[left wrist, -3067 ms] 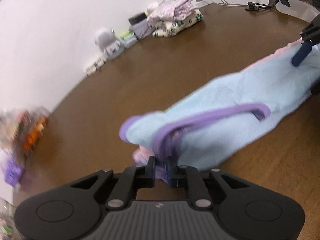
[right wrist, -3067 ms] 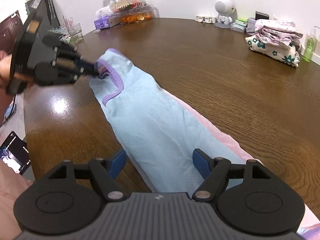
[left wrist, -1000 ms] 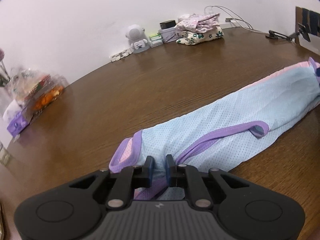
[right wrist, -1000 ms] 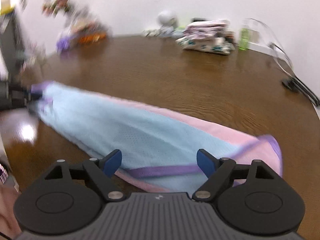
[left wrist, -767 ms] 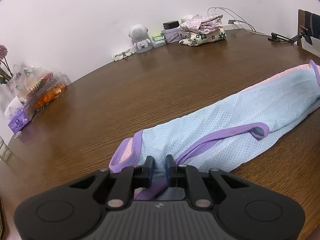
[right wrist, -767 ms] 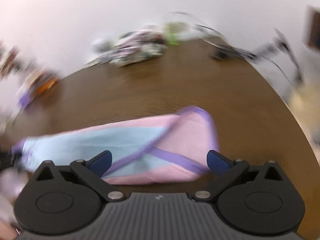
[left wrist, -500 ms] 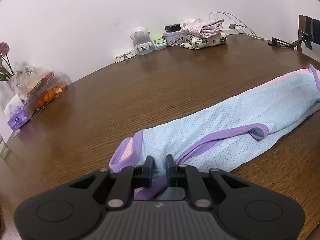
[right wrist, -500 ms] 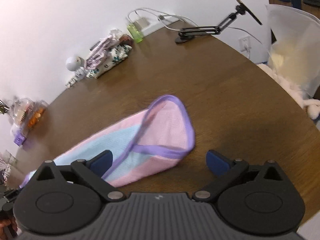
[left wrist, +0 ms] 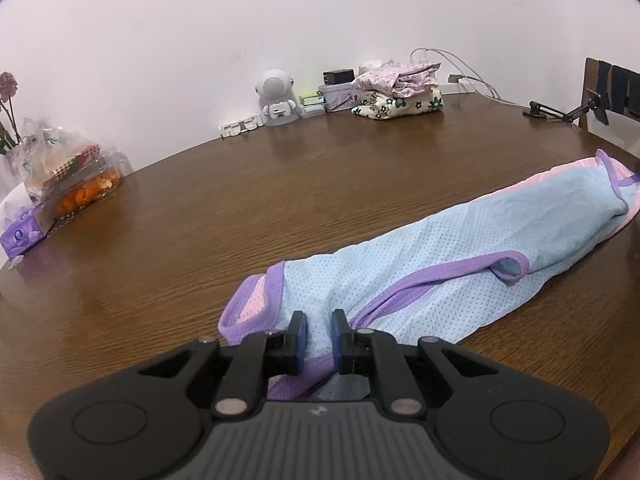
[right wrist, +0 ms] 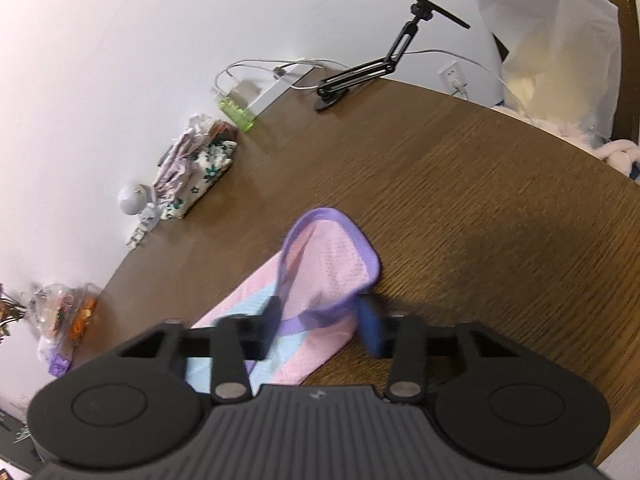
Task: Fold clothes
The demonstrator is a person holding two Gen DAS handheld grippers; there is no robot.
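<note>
Right now the garment [left wrist: 460,268], a light-blue and pink mesh piece with purple binding, lies as one long narrow band across the brown table [left wrist: 280,200]. That long axis is what matters: it runs from my left gripper [left wrist: 318,334] at one end to my right gripper [right wrist: 320,320] at the other, so each hand has its own end directly in front of it and neither is nearer the middle.

My left gripper is drawn narrow, its jaws pinching the purple-edged cloth at the near end; the fabric passes between them and bunches underneath. In the left wrist view the band stretches away to the right, blue side up, with a loose purple loop [left wrist: 508,268] partway along.

My right gripper sits low over the opposite end, where the pink panel and its purple hem [right wrist: 336,248] curl upward. Its jaws stand partly apart on either side of that hem, with cloth lying between them. The frame is motion-blurred, so I cannot tell whether they already bear on the fabric or merely straddle it.

As I judge it, any fold would bring one end along this axis toward the other. A stack of folded clothes [left wrist: 396,94] sits well apart at the table's far edge by the wall.
</note>
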